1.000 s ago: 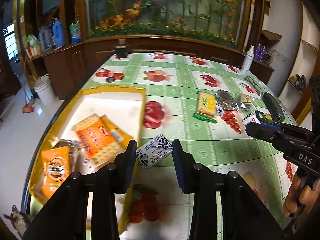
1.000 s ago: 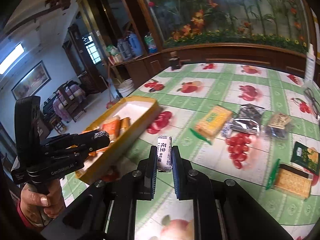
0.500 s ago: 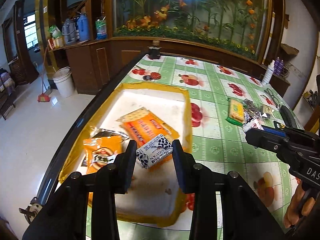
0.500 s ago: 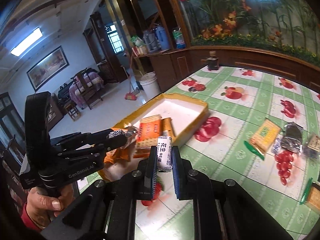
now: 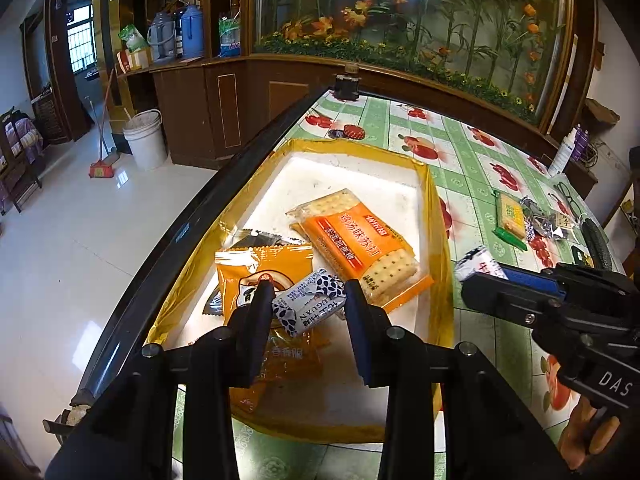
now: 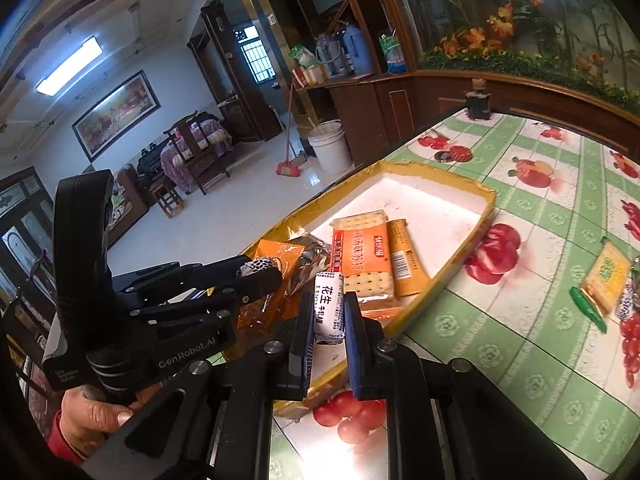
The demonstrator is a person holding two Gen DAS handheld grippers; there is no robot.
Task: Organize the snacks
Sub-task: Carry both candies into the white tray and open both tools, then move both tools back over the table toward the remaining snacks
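My left gripper is shut on a small white candy packet with a dark pattern, held over the near part of the yellow tray. The tray holds an orange cracker pack, an orange pouch and a dark wrapper. My right gripper is shut on a white peanut candy packet, above the tray's near right rim. The right gripper also shows in the left wrist view, and the left gripper in the right wrist view.
Several more snack packs lie on the green fruit-print tablecloth to the right, among them a yellow cracker pack and foil pouches. A dark jar stands at the table's far edge. The table's left edge drops to the floor.
Both grippers have moved left, from over the tablecloth to over the yellow tray, each still holding its packet.
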